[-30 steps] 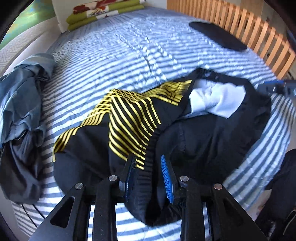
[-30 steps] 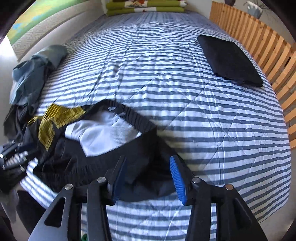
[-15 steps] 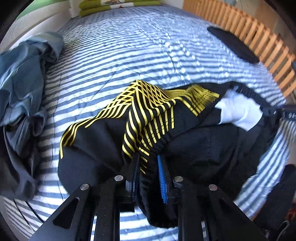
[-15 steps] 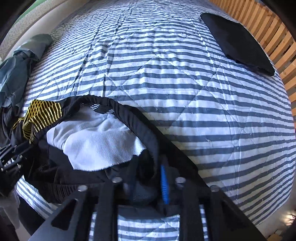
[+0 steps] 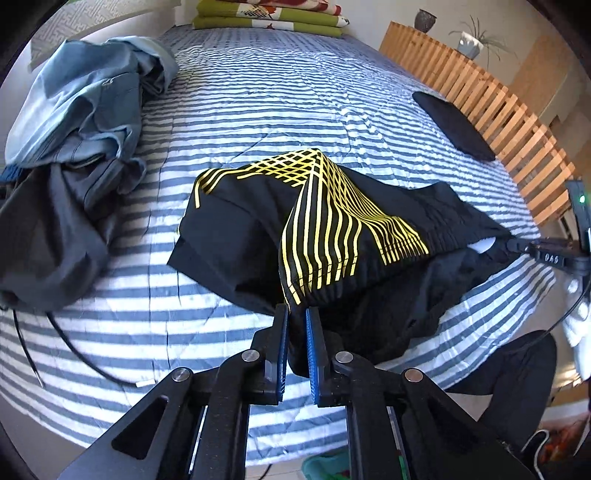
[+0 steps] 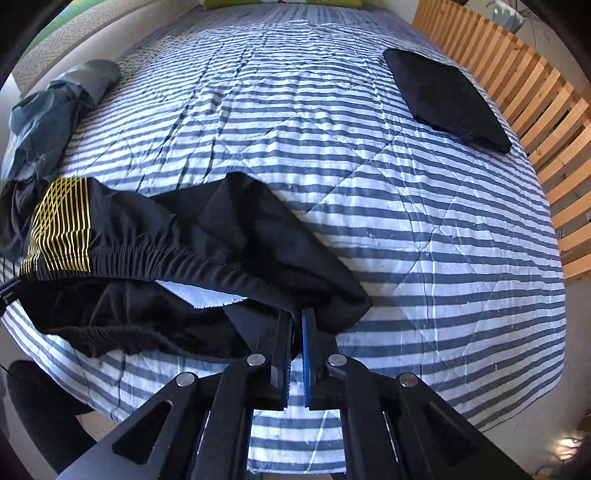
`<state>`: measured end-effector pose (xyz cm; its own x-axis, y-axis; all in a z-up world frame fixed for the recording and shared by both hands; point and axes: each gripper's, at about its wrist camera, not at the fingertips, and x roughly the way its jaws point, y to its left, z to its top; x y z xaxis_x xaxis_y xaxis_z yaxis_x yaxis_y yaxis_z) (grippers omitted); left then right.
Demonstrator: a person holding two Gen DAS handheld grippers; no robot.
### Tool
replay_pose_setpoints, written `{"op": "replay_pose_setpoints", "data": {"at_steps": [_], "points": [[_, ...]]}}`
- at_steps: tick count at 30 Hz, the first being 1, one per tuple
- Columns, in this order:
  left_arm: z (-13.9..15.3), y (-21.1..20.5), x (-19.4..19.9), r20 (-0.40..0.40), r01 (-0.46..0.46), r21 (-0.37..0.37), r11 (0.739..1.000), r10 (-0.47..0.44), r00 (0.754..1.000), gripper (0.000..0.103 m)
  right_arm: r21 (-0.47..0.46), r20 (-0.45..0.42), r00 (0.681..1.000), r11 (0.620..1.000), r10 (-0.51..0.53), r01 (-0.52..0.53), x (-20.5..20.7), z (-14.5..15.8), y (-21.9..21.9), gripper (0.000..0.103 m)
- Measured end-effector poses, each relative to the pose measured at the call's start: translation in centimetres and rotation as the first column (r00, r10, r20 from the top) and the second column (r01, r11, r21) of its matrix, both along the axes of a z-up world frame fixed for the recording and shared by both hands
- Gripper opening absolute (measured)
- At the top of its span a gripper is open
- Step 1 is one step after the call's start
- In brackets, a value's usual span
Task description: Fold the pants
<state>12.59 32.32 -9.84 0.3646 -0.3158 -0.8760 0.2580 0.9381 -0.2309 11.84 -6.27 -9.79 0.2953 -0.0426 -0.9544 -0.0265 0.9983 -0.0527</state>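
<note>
Black pants (image 5: 240, 236) with a yellow line pattern (image 5: 332, 229) hang stretched above the striped bed. My left gripper (image 5: 296, 314) is shut on the waistband at the yellow-striped end. At the opposite end, my right gripper (image 6: 295, 317) is shut on the black elastic waistband (image 6: 177, 258). A bit of white lining (image 6: 207, 295) shows under the band. The pants (image 6: 240, 236) sag between the two grips, and their lower part rests on the bedspread. In the left wrist view the right gripper (image 5: 546, 251) appears at the far right edge.
A striped blue-and-white bedspread (image 6: 406, 221) covers the bed. A folded black garment (image 6: 443, 96) lies near the wooden slatted rail (image 6: 535, 103). A heap of blue and grey clothes (image 5: 74, 140) sits at the left edge. Green pillows (image 5: 269, 18) lie at the head. A thin cable (image 5: 74, 347) trails at the left.
Both grippers went from open to shut on the waistband, then lifted and pulled it apart. The crumpled pants now hang stretched, with most of the white lining covered.
</note>
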Motion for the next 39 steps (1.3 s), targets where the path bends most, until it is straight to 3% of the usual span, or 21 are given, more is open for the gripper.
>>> {"op": "replay_pose_setpoints", "data": {"at_steps": [5,9,15,17,19,22,24,25,28,31,34,36,39], "points": [[3.7,1.6,1.4,0.027,-0.044,-0.111,0.993,0.047,0.999,0.008,-0.059,0.065,0.997,0.998,0.041,-0.038,0.0,2.7,0.6,0.004],[7.9,2.0,5.2,0.079,-0.063,-0.126,0.990,0.073,0.994,0.007,-0.121,0.147,0.987,0.992,0.058,-0.041,3.4,6.4,1.0,0.003],[16.7,1.5,18.1,0.148,-0.133,-0.166,0.977,0.158,0.976,0.007,-0.291,0.304,0.950,0.957,0.071,0.021,14.3,14.0,2.7,0.003],[21.1,1.8,21.4,0.212,-0.167,-0.180,0.969,0.204,0.956,0.007,-0.311,0.385,0.920,0.949,0.069,0.059,18.0,18.5,3.4,0.003],[25.8,2.5,22.9,0.292,-0.178,-0.204,0.963,0.233,0.927,0.007,-0.319,0.500,0.863,0.942,0.070,0.109,19.8,24.1,4.0,0.003],[33.0,4.2,22.2,0.407,-0.161,-0.276,0.948,0.267,0.874,0.007,-0.328,0.663,0.740,0.932,0.110,0.155,19.7,32.5,5.3,0.003],[35.5,4.9,19.5,0.481,-0.147,-0.250,0.957,0.254,0.839,0.007,-0.298,0.691,0.712,0.947,0.125,0.123,18.6,35.7,5.6,0.003],[35.7,5.1,18.6,0.488,-0.140,-0.245,0.960,0.246,0.838,0.007,-0.296,0.686,0.713,0.951,0.145,0.091,18.1,36.3,5.8,0.003],[33.1,5.7,15.0,0.460,-0.119,-0.215,0.969,0.208,0.863,0.007,-0.289,0.646,0.742,0.957,0.181,0.018,15.9,35.4,5.7,0.003],[26.0,6.0,10.6,0.353,-0.124,-0.184,0.975,0.183,0.918,0.007,-0.240,0.538,0.818,0.967,0.202,-0.082,13.7,30.6,5.3,0.003],[15.9,6.0,5.6,0.187,-0.142,-0.154,0.978,0.170,0.968,0.007,-0.192,0.404,0.883,0.966,0.237,-0.171,10.5,23.2,5.6,0.003],[9.5,5.3,2.6,0.080,-0.126,-0.089,0.988,0.133,0.988,0.007,-0.179,0.299,0.915,0.958,0.270,-0.224,7.9,16.8,6.3,0.003],[2.5,4.8,-0.1,-0.036,-0.103,-0.003,0.995,0.103,0.994,0.008,-0.174,0.176,0.937,0.946,0.302,-0.273,5.2,8.4,7.7,0.003]]}}
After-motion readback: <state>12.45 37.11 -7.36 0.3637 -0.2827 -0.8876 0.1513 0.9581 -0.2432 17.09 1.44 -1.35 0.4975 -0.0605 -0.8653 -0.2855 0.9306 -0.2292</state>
